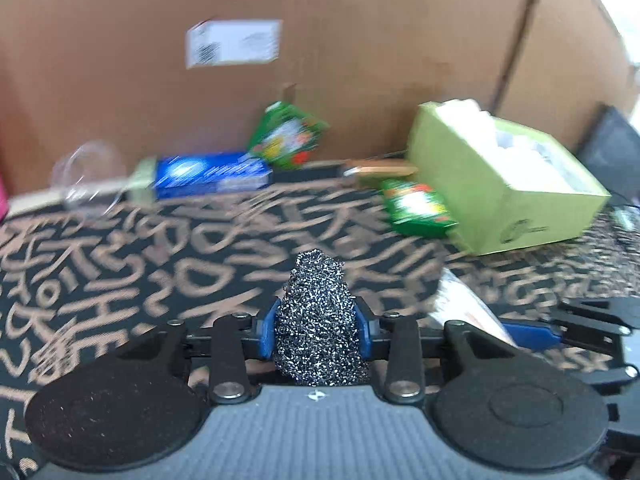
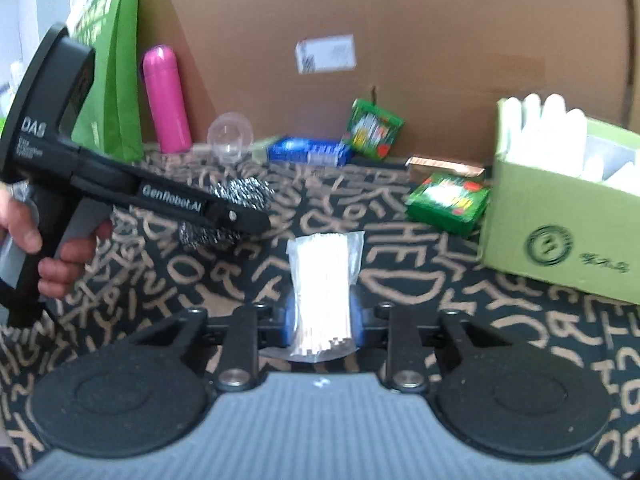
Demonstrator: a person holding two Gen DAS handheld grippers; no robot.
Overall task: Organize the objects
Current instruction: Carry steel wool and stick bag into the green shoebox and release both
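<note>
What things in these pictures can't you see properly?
- Label on the cardboard wall, left wrist view: blurred, print unreadable.
- Light green box, right wrist view: cut off by the right edge; its white contents unclear.
- Steel wool, right wrist view: partly hidden behind the left gripper.
- Pink bottle: only a sliver in the left wrist view.

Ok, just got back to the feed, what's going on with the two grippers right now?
A person holds both over the black cloth with tan lettering. The left gripper is shut on a steel-wool scouring ball. The right gripper is shut on a clear plastic packet of white sticks. The open light-green cardboard box stands to the right, partly filled with white items; two small green packets, a blue carton and a pink bottle still lie out.
</note>
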